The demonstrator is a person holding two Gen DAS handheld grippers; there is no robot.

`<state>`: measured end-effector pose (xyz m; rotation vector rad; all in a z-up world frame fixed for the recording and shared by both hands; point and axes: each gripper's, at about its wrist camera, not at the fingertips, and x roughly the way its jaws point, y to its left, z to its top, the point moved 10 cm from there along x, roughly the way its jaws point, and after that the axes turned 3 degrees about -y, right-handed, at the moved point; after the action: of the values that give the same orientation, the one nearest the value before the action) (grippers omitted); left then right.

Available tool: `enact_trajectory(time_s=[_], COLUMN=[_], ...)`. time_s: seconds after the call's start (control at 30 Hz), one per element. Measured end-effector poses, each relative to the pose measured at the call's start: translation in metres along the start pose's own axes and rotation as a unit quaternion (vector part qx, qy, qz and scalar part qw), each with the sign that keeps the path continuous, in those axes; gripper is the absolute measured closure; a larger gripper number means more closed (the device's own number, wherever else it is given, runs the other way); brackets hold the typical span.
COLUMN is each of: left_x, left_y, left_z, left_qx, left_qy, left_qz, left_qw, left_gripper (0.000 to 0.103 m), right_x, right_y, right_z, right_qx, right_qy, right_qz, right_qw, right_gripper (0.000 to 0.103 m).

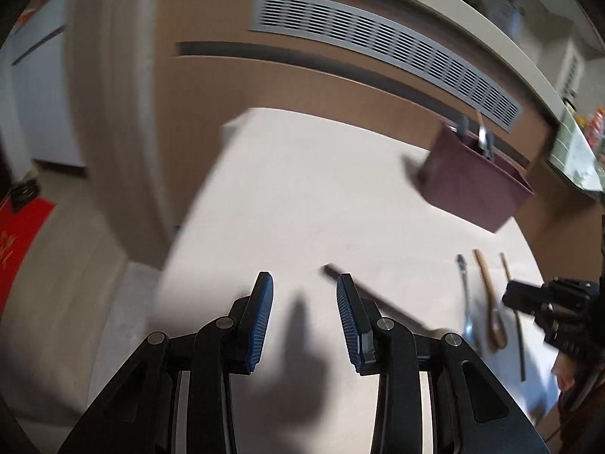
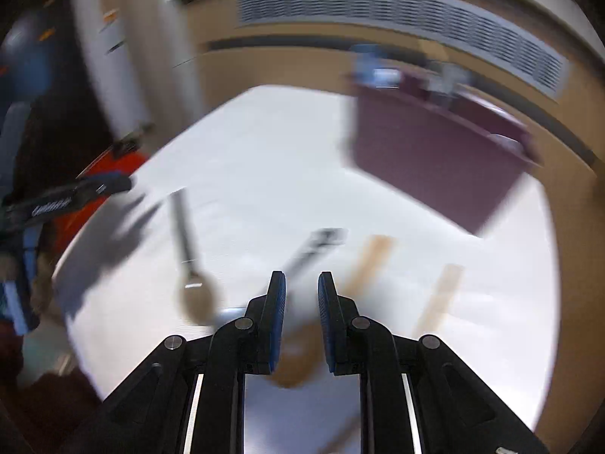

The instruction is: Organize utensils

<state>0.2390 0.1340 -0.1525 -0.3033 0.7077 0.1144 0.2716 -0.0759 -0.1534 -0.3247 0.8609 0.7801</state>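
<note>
My left gripper point(image 1: 304, 280) hangs open over the white table point(image 1: 302, 189), with nothing between its blue pads. A dark-handled spoon point(image 1: 382, 302) lies just right of it. Further right lie a metal spoon point(image 1: 467, 302), a wooden spoon point(image 1: 491, 302) and a thin stick point(image 1: 516, 321), with my right gripper point(image 1: 529, 299) beside them. In the blurred right wrist view my right gripper point(image 2: 301, 276) is open above a wooden spoon point(image 2: 372, 257) and a metal spoon point(image 2: 314, 244). The dark-handled spoon point(image 2: 191, 272) lies to the left. A maroon holder point(image 1: 472, 185) point(image 2: 435, 159) with a few utensils in it stands at the back.
A brown cabinet with a long grey vent point(image 1: 378, 45) runs behind the table. The table's left edge point(image 1: 196, 208) drops to the floor, where a red mat point(image 1: 22, 234) lies. My left gripper point(image 2: 113, 185) shows at the left of the right wrist view.
</note>
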Motion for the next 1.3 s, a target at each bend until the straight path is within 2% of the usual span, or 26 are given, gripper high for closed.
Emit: enact_trajectory(time_s=[0.1,0.2,0.43,0.53,0.63,0.77,0.83,0.93,1.0,1.1,1.2,1.3], left_x=[-0.006,-0.005,-0.003,-0.001,-0.001,-0.001,-0.002,-0.007,-0.013,-0.019,-0.019,-0.015], left_y=[0.008,0.011,0.009,0.006,0.002,-0.007,-0.018,-0.051,-0.083,-0.131,-0.176,-0.206], left_z=[-0.007,-0.009,-0.010,-0.009,-0.011,-0.011,-0.010,-0.014,-0.021,-0.038,-0.056,-0.073], left_qx=[-0.014,-0.016,-0.004,0.006,0.009,0.017,0.023,0.050,0.078,0.129,0.180,0.195], left_qy=[0.009,0.013,0.015,0.015,0.017,0.018,0.016,0.011,0.009,0.016,0.030,0.049], left_qz=[-0.006,-0.007,-0.014,-0.014,-0.018,-0.023,-0.032,-0.070,-0.102,-0.139,-0.161,-0.172], left_qw=[0.9999,0.9998,0.9998,0.9998,0.9997,0.9994,0.9991,0.9962,0.9916,0.9817,0.9700,0.9645], left_gripper=[0.067,0.067,0.067,0.067,0.067,0.067,0.067,0.067,0.067,0.067,0.067,0.067], right_x=[0.018,0.037,0.078,0.075,0.067,0.029,0.000,-0.045,-0.078,-0.108,-0.131,-0.133], right_y=[0.042,0.067,0.080,0.081,0.070,0.046,0.020,-0.025,-0.057,-0.093,-0.113,-0.120], right_z=[0.004,0.011,0.021,0.021,0.018,0.015,0.014,0.007,-0.007,-0.031,-0.055,-0.067], right_qx=[-0.059,-0.080,-0.101,-0.094,-0.059,0.000,0.044,0.106,0.141,0.180,0.213,0.231], right_qy=[0.014,0.026,0.061,0.058,0.056,0.014,-0.016,-0.058,-0.082,-0.101,-0.109,-0.113], right_qz=[0.030,0.044,0.031,0.040,0.045,0.032,0.017,-0.031,-0.081,-0.129,-0.142,-0.150], right_qw=[0.998,0.996,0.993,0.993,0.996,0.999,0.999,0.992,0.983,0.970,0.960,0.955], right_gripper=[0.086,0.086,0.086,0.088,0.093,0.093,0.093,0.093,0.093,0.093,0.093,0.093])
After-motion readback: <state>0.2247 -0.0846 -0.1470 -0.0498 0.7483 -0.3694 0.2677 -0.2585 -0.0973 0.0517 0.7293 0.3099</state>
